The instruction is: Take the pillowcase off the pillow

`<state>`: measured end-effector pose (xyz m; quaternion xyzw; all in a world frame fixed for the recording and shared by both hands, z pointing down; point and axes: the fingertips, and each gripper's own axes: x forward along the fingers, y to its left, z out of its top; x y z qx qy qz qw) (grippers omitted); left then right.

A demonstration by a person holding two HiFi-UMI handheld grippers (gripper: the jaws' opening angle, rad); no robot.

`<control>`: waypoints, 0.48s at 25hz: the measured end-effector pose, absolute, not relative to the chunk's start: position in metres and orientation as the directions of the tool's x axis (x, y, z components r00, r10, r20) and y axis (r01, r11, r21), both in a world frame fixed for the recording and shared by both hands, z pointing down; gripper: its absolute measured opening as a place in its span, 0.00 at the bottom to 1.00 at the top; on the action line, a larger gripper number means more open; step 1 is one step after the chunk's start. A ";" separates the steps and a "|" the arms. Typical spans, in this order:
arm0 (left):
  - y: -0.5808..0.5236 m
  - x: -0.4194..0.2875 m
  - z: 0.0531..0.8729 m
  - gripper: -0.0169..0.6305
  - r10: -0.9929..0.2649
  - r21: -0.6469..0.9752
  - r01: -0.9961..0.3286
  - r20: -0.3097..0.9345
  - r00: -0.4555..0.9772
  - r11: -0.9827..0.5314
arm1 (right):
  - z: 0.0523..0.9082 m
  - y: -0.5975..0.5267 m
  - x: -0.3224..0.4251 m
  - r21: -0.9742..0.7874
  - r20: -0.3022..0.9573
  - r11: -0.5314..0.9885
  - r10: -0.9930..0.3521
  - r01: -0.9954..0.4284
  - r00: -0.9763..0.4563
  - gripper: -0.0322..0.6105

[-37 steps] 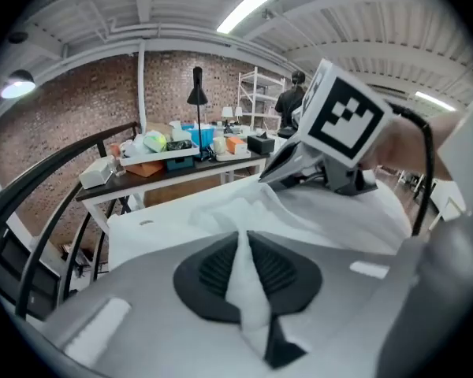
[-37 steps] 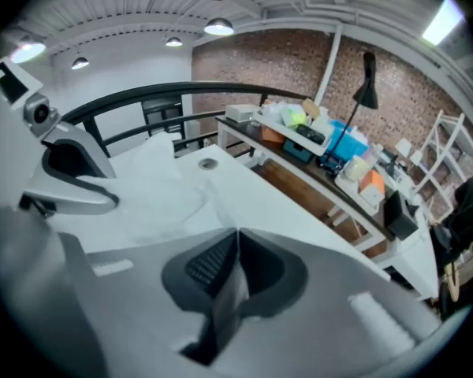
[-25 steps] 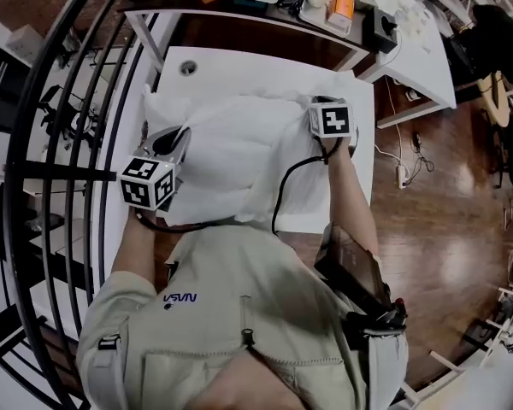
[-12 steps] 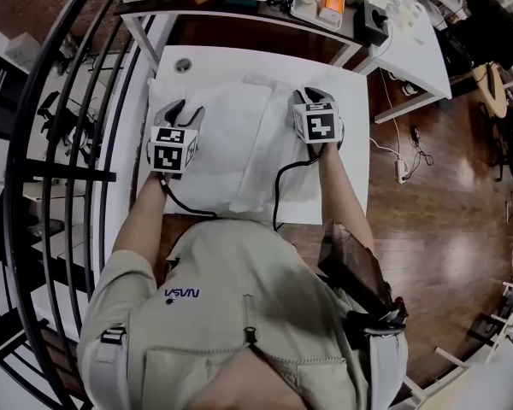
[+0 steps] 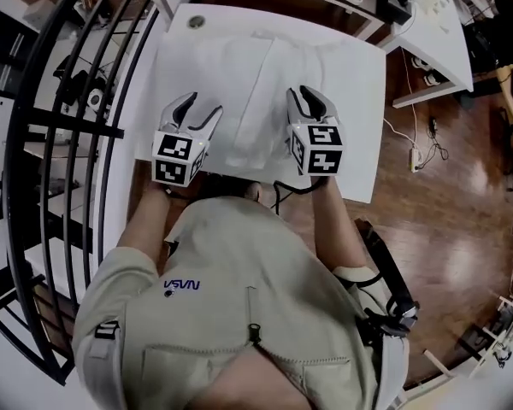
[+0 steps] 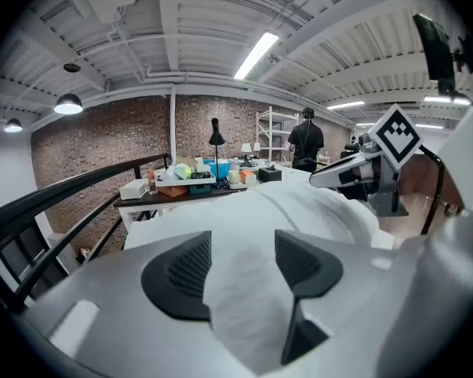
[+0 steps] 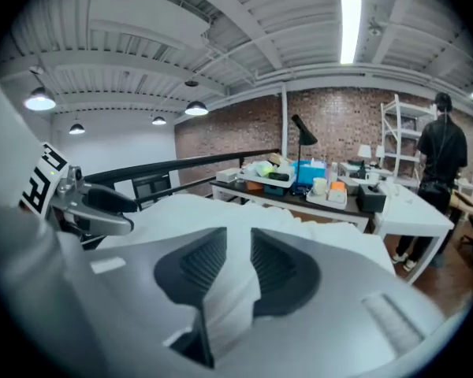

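Jaws just opened: left gripper (image 5: 198, 108) wide, right gripper (image 5: 310, 97) narrower, pillowcase (image 5: 239, 67) slack between each pair, by table's (image 5: 361, 143) near edge. I read it as release-to-regrip.

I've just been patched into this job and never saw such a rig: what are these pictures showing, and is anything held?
There is no robot arm: a person holds a two-jaw gripper in each hand. The head view looks down from a camera on the person's head, with the left gripper at its left and the right gripper at its right. The two gripper views come from cameras riding on each gripper, looking along its jaws. A white pillow lies on a white table. Both pairs of jaws have just been opening and stand apart, the left wider; white cloth shows between each pair, but nothing seems clamped.
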<state>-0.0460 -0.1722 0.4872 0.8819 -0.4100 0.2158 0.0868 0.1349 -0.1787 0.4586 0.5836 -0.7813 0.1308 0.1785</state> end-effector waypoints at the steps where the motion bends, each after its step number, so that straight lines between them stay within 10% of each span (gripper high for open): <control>1: -0.161 -0.046 0.493 0.43 -0.682 -0.024 -0.762 0.465 0.565 -0.647 | 0.462 -0.168 0.131 0.002 0.432 0.296 -0.862 -0.955 -0.266 0.21; 12: -0.085 -0.055 0.564 0.46 -0.566 -0.018 -0.683 0.577 0.589 -0.730 | 0.548 -0.047 0.080 -0.038 0.603 0.291 -0.756 -0.956 -0.254 0.27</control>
